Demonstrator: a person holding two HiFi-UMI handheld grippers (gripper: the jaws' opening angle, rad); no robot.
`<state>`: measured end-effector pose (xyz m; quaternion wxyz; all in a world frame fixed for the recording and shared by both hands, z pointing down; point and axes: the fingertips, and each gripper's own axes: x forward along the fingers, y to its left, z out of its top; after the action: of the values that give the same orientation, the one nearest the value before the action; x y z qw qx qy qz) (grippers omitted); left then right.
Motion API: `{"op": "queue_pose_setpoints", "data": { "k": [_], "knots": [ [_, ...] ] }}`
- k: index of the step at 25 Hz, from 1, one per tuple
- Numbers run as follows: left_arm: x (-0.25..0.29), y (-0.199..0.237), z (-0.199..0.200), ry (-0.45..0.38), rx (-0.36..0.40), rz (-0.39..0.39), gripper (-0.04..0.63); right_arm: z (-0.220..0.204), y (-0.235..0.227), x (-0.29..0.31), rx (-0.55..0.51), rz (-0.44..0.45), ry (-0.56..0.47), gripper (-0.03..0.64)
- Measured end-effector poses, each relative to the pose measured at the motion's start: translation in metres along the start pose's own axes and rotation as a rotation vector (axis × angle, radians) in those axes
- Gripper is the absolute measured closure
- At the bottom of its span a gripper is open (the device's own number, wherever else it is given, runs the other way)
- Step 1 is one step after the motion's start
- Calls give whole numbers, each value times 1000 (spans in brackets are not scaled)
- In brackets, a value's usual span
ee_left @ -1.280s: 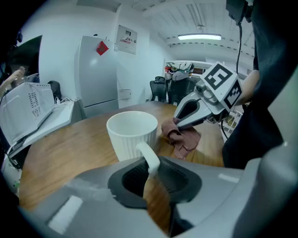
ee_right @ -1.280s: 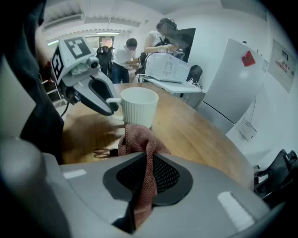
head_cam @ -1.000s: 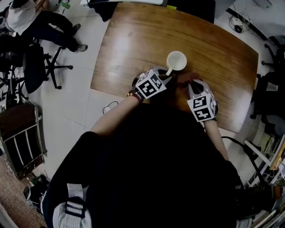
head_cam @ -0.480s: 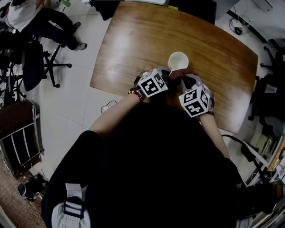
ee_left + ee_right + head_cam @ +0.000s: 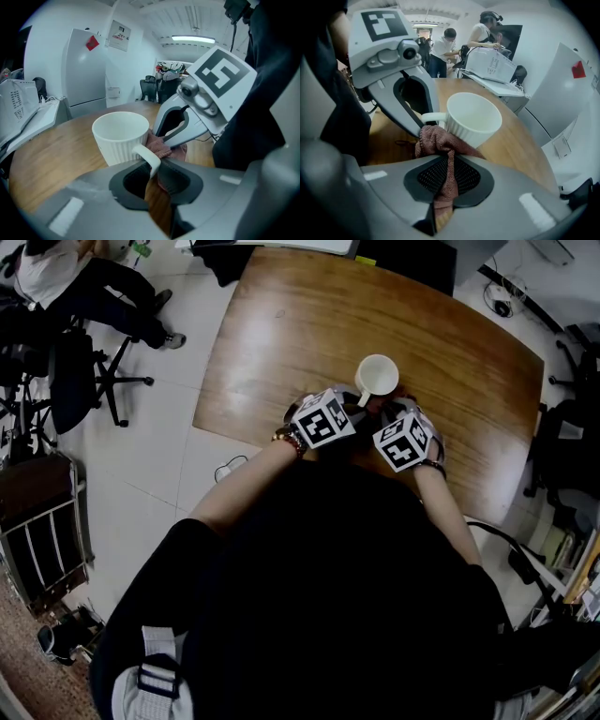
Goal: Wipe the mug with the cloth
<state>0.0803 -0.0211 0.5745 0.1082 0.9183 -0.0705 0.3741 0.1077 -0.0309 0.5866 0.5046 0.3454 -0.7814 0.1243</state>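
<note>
A white ribbed mug [image 5: 377, 374] stands upright on the wooden table [image 5: 281, 343] just beyond both grippers. My left gripper [image 5: 357, 402] is shut on the mug's handle [image 5: 149, 158], which sits between its dark pads in the left gripper view. A reddish-pink cloth [image 5: 438, 140] is pinched in my right gripper [image 5: 449, 177], which is shut on it. The bunched end of the cloth [image 5: 162, 146] lies against the mug's side [image 5: 473, 117] beside the handle. In the head view the right gripper [image 5: 391, 411] sits close to the left one, just right of it.
The table's near edge [image 5: 234, 432] runs under my forearms. An office chair [image 5: 80, 381] and a seated person [image 5: 56, 282] are on the floor at the left. Cables and clutter [image 5: 553, 568] lie at the right. A white machine [image 5: 490, 65] stands at the table's far end.
My right gripper has moved left and forward with the cloth, up against the mug next to the left gripper. The left gripper and mug have shifted slightly.
</note>
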Motion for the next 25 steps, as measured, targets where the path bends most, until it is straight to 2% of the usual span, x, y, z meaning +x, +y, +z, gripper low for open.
{"op": "queue_pose_setpoints", "data": {
  "k": [4,12,16,20,25],
  "knots": [
    [0,-1,2,-24,-3,-3,531,-4,-3,0,5,12,28,583],
    [-14,7,-9,-38,13,10,530,11,-28,-48,72,-38,-63,583],
    [-25,17,-17,-70,-50,49,528,14,-39,-55,70,-60,-72,583],
    [-34,31,-22,-106,-130,116,528,15,-39,-54,71,-43,-68,583],
    [-40,41,-24,-110,-165,170,528,23,-36,-49,37,-21,-50,583]
  ]
}}
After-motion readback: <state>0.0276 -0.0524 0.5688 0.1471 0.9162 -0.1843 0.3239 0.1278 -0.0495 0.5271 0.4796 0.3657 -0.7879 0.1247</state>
